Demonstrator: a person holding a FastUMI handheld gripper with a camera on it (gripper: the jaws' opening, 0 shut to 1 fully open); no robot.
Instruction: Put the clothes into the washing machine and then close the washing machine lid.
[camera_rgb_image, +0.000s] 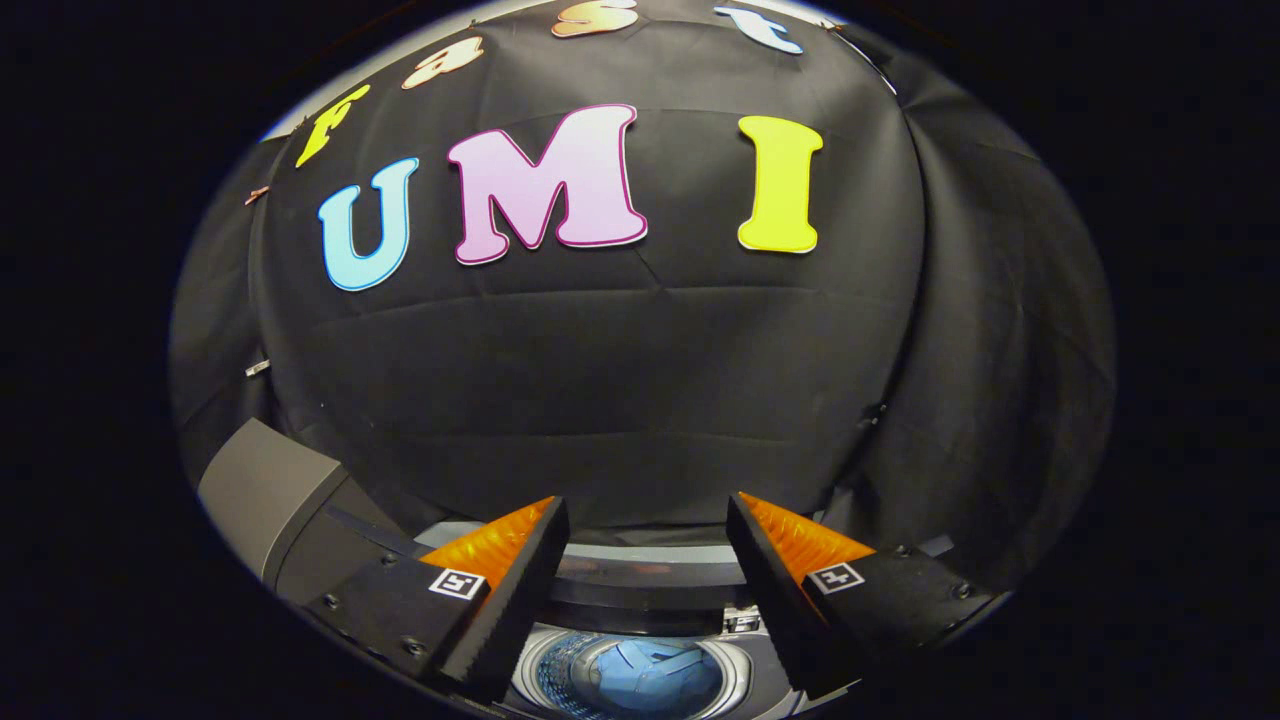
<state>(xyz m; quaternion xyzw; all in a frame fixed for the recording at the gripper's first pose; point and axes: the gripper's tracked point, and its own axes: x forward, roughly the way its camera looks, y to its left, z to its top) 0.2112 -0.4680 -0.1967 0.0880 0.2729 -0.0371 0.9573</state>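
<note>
You are holding the gripper (647, 520) above the washing machine (640, 585), its fingers spread wide and gripping nothing, which suggests the loading step is done. Below and between the fingers, the drum (630, 675) is showing blue clothes (655, 675) lying inside. The grey lid (265, 490) is standing raised beside the opening, probably awaiting closing.

Blue clothes (640, 675) lie in the washing machine's silvery perforated drum (545, 675); its raised lid (265, 490) is grey; booth wall (620, 370) black.
</note>
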